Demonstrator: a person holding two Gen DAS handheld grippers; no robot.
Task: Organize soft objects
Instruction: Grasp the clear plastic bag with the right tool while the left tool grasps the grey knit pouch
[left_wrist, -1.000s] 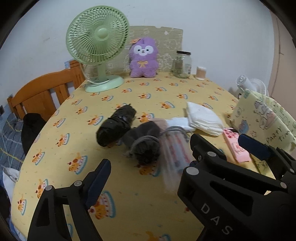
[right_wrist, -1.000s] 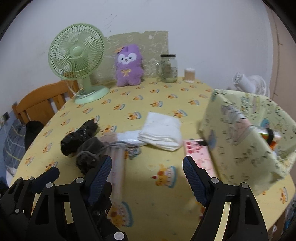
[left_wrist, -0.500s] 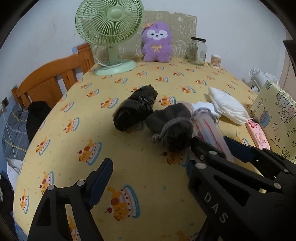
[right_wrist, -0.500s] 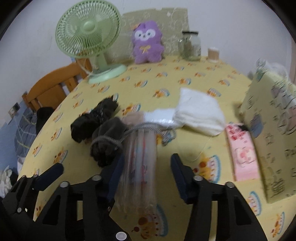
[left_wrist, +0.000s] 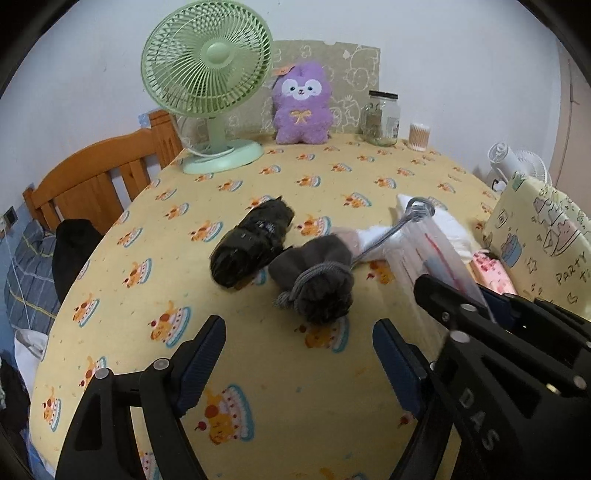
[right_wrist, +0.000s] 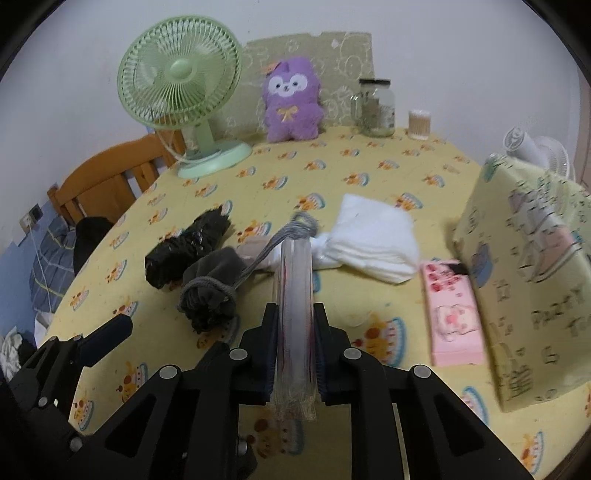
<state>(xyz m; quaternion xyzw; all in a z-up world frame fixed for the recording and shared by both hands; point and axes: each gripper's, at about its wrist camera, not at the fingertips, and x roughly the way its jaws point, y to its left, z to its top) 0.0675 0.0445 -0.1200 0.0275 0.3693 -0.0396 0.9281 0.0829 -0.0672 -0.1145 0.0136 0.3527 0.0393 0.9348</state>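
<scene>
Right hand-held gripper (right_wrist: 294, 354) is clamping a clear zip pouch (right_wrist: 295, 295) at lower centre; the left hand-held gripper (left_wrist: 299, 354) is hovering wide open. Bagging is apparently underway, so next comes the grey drawstring pouch (left_wrist: 317, 280) mid-desk.

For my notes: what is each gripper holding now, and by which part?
Right gripper clamps the clear pouch at its near end. Left gripper holds nothing, jaws open.
</scene>
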